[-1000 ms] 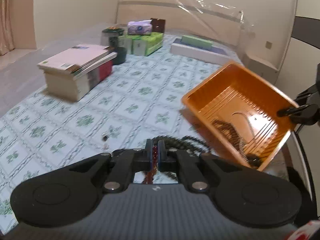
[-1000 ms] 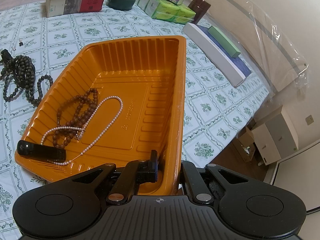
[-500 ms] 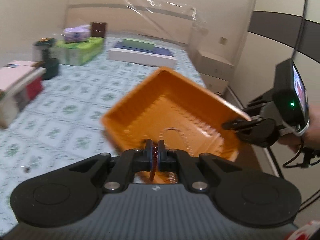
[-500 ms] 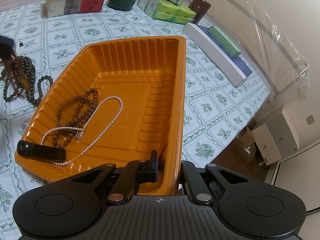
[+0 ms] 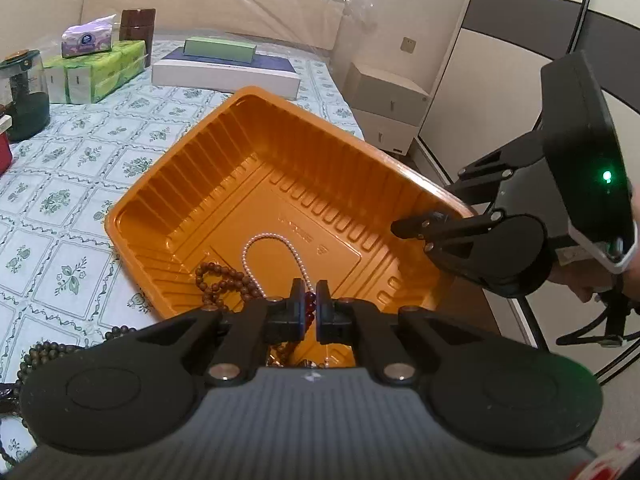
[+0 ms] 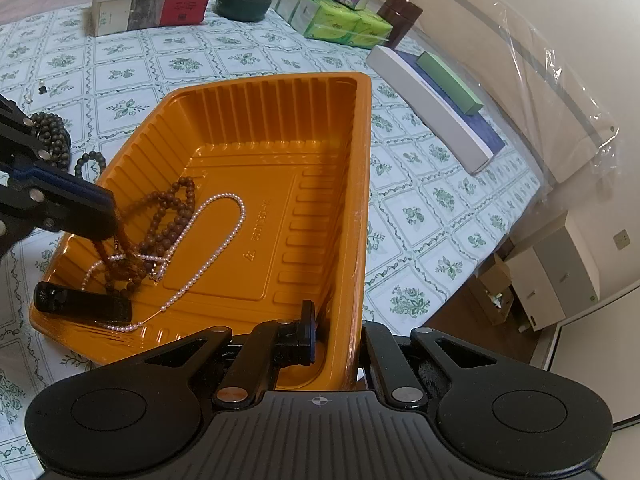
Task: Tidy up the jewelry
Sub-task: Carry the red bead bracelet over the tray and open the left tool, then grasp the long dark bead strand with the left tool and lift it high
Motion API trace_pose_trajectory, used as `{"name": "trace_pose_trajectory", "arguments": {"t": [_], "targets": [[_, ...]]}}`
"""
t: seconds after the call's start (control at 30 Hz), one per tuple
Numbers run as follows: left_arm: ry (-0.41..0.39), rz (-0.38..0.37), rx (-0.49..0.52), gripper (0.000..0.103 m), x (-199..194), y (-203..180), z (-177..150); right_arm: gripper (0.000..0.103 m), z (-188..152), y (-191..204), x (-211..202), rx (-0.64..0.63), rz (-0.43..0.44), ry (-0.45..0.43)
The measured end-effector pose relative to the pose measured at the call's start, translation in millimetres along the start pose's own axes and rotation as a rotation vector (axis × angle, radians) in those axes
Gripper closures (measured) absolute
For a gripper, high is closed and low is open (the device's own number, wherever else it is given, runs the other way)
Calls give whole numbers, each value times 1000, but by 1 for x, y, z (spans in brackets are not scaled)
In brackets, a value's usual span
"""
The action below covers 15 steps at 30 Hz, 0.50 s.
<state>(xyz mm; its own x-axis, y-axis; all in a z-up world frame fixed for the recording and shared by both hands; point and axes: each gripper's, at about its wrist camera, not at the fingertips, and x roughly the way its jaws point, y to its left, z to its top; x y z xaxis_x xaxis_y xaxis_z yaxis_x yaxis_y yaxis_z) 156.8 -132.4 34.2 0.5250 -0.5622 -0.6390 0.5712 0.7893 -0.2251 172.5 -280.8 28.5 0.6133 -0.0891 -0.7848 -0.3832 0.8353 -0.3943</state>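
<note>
At the far left of the right wrist view, a heap of dark round-bead strands (image 6: 52, 136) lies on the green-flowered white tablecloth (image 6: 120, 64), outside the tray. It is not yet sorted.

Next comes the left gripper (image 6: 110, 220), its black fingers pressed together on a strand of dark red glassy beads (image 5: 309, 307). The strand hangs down over the left corner of the ribbed orange plastic tray (image 6: 280, 152). Directly below it lie a brown wooden bead loop (image 6: 168, 216), a long white pearl necklace (image 6: 216, 240) and a black oblong clip (image 6: 82, 304).

The likely trouble is here. If the strand is let go too near the rim, part of it may spill outside onto the cloth. Dropped straight onto the pile, it may tangle with the pearls and brown beads.

Further right, the right gripper (image 6: 332, 332) is clamped on the tray's near right wall, one finger inside and one outside. The tray looks thin and bendable, so a pull or twist from this hand could tip it and slide the jewellery together. The table edge lies just beyond on the right, so a shove that way could send the tray off.
</note>
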Motion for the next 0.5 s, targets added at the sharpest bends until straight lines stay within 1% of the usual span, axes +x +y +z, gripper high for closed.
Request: {"name": "trace_pose_trajectory", "arguments": {"t": [0.03,0.1,0.13,0.17,0.23,0.33,0.4,0.47,0.5], "targets": [[3,5,5,99,2,0,0,98,0,0,0,0,1,0],[7,12,5,95,2,2,1,98,1,0,0,1,1,0],[3,13,0,90,0,4,1,98,0,0,0,1,0,-1],[-1,19,-6,88,-3,8,0,98,1,0,0,2,0,-1],[-14,53,-16,88,-11,16,-1,98,-1,-1,0,4,1,-2],[-40,119,-46,85,-30,36,-6,98,-1,-2,0,5,1,-5],[-54,180,-67,83,-44,51,-14,98,-2,-2,0,6,1,-6],[-70,262,-80,78,-60,67,-27,98,-2,-2,0,7,2,-6],[-76,301,-82,77,-67,73,-33,98,-3,-2,0,8,2,-7]]}}
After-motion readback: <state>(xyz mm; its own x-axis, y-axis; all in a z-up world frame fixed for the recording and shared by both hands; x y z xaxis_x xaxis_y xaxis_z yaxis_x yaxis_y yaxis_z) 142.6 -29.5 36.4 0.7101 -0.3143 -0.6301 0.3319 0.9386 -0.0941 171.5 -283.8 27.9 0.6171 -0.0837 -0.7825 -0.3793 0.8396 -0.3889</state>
